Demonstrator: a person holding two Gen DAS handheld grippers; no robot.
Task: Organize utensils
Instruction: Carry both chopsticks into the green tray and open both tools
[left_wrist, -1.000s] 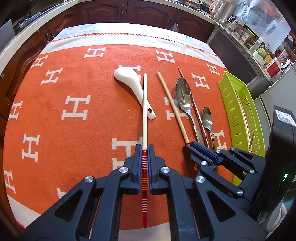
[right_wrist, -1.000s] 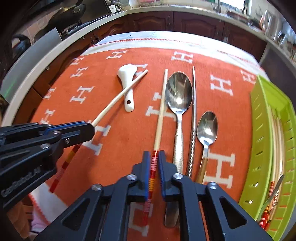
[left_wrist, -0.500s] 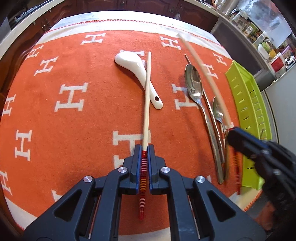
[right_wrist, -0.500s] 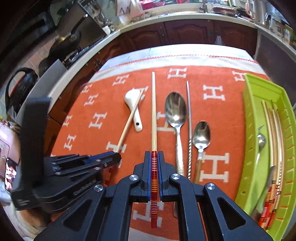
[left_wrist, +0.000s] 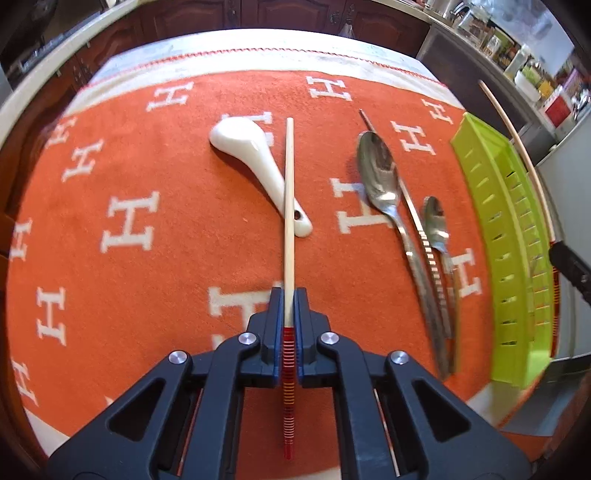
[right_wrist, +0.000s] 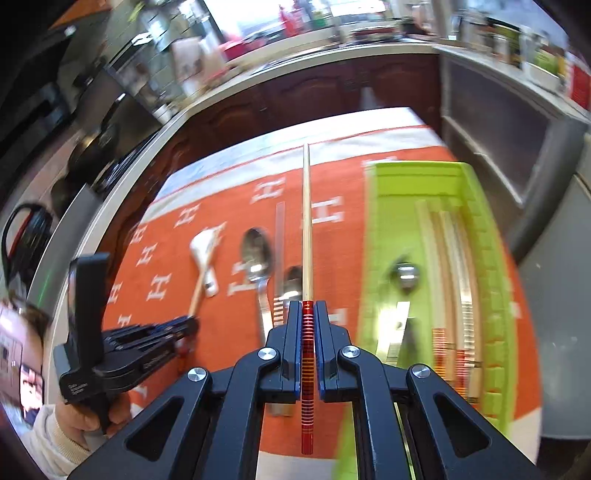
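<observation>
Orange cloth (left_wrist: 155, 280) patterned with white H letters is covering the table in the left wrist view, where the left tool (left_wrist: 287, 306) is pinching one chopstick (left_wrist: 288, 206) at the start of its red striped end, the pale shaft pointing forward and crossing over the handle of the white ceramic spoon (left_wrist: 255, 162). Three metal pieces are lying to the right: a large spoon (left_wrist: 380, 177), a small spoon (left_wrist: 437, 225) and a ridged metal chopstick (left_wrist: 421, 229) between them, with the green tray (left_wrist: 491, 229) at the cloth's right edge. In the right wrist view the right tool (right_wrist: 307, 321) is pressing together on a second chopstick (right_wrist: 306, 221), holding it above the cloth just left of the green tray (right_wrist: 380, 236), which is already holding what look like three or four chopsticks and one metal spoon, though blur is making that count unsure. The left tool (right_wrist: 177, 328) is showing low at the left. To place it well, I would be keeping the stick parallel to the tray's long side, lowering it beside the other chopsticks, and loosening the grip only once it is resting flat.
</observation>
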